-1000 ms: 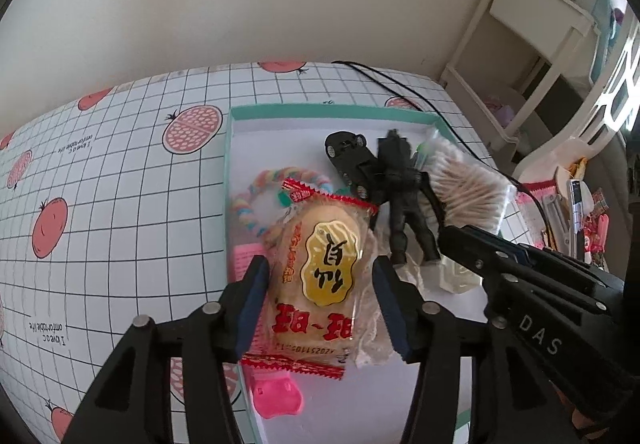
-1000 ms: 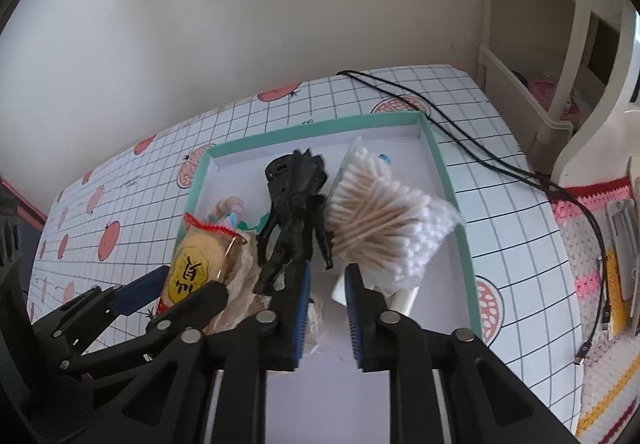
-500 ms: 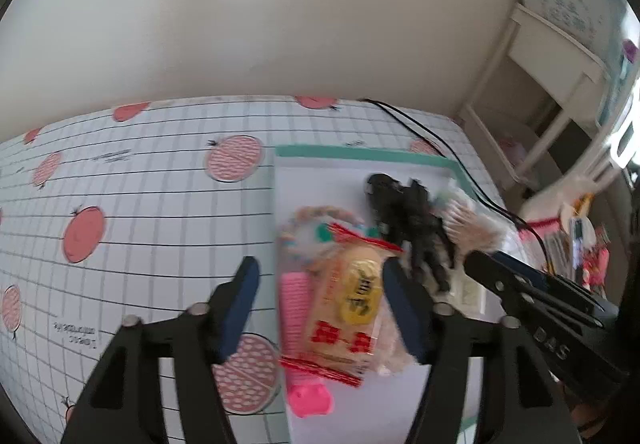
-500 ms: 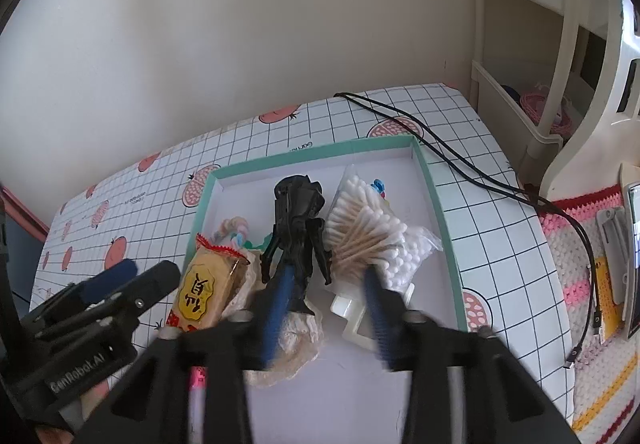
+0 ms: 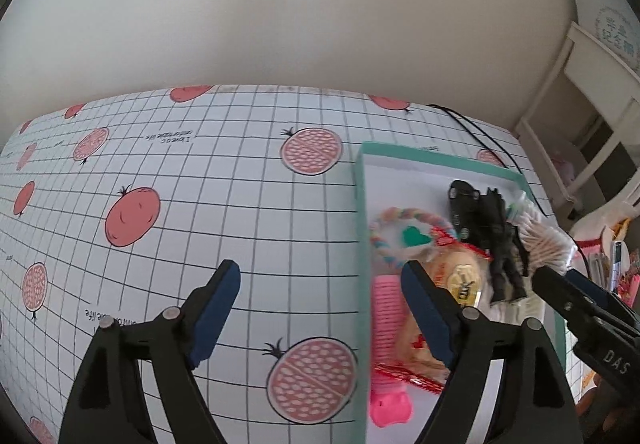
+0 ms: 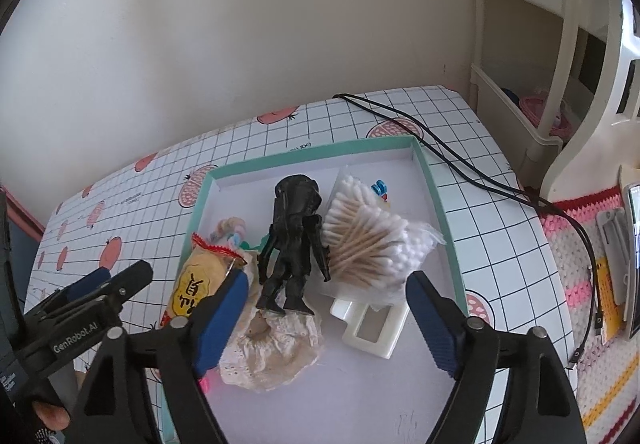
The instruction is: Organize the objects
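A: How are the two grippers? 
B: The right gripper (image 6: 324, 314) has its fingers spreading wider, with nothing pinched. The left gripper (image 5: 320, 308) is also opening, empty, over the tabletop (image 5: 180, 203) and the tray's edge.
A: And what is in the teal tray (image 6: 440, 211)?
B: Nearest, one lace cloth (image 6: 276, 352) and one white frame (image 6: 372, 328). Then one snack packet (image 6: 196, 284), one black figure (image 6: 294, 240), one bag of cotton swabs (image 6: 372, 240). Farther, one colourful ring (image 5: 394, 232). One pink comb (image 5: 386, 328) lies at the left wall.
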`<state>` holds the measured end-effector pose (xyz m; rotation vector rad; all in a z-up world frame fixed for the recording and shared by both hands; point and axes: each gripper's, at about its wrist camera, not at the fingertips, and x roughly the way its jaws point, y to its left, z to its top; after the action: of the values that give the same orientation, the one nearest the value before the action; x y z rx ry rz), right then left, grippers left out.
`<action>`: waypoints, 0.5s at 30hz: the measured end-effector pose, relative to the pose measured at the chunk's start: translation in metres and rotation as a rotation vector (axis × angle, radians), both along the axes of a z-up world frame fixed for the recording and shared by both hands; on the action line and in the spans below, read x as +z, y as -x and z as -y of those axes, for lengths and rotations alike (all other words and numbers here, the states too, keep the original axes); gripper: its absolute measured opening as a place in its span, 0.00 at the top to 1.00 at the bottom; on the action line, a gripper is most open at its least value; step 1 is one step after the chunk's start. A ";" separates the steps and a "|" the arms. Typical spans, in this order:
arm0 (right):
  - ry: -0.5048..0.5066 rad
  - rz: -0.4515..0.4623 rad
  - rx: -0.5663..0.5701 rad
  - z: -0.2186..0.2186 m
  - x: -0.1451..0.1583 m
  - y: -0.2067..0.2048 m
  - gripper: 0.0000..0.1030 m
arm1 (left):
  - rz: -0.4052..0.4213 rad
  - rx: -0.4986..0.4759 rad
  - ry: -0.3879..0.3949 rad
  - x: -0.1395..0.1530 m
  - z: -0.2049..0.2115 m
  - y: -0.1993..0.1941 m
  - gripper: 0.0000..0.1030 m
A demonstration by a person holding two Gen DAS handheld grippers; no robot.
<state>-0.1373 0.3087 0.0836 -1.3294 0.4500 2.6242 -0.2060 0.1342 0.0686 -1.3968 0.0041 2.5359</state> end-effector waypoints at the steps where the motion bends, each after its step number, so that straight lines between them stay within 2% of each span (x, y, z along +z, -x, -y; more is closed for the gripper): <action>1: 0.000 0.000 -0.003 0.000 0.000 0.000 0.14 | 0.000 0.006 0.001 -0.001 0.002 0.001 0.13; 5: -0.006 -0.002 -0.012 -0.001 0.000 0.000 0.06 | -0.004 0.037 0.005 -0.004 0.008 0.003 0.11; 11: -0.006 0.001 -0.024 -0.002 -0.002 0.000 0.00 | 0.001 0.060 0.002 -0.007 0.015 0.005 0.10; 12: -0.008 0.002 -0.027 -0.002 -0.003 0.000 0.00 | 0.000 0.061 0.003 -0.008 0.015 0.005 0.09; 14: -0.007 0.006 -0.032 -0.003 -0.004 0.000 0.00 | -0.003 0.067 0.007 -0.009 0.016 0.005 0.00; 15: -0.005 0.008 -0.035 -0.003 -0.004 -0.001 0.00 | -0.007 0.068 0.006 -0.009 0.017 0.005 0.00</action>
<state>-0.1367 0.3119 0.0795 -1.3176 0.4611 2.5897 -0.2110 0.1175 0.0598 -1.4129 -0.0354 2.5981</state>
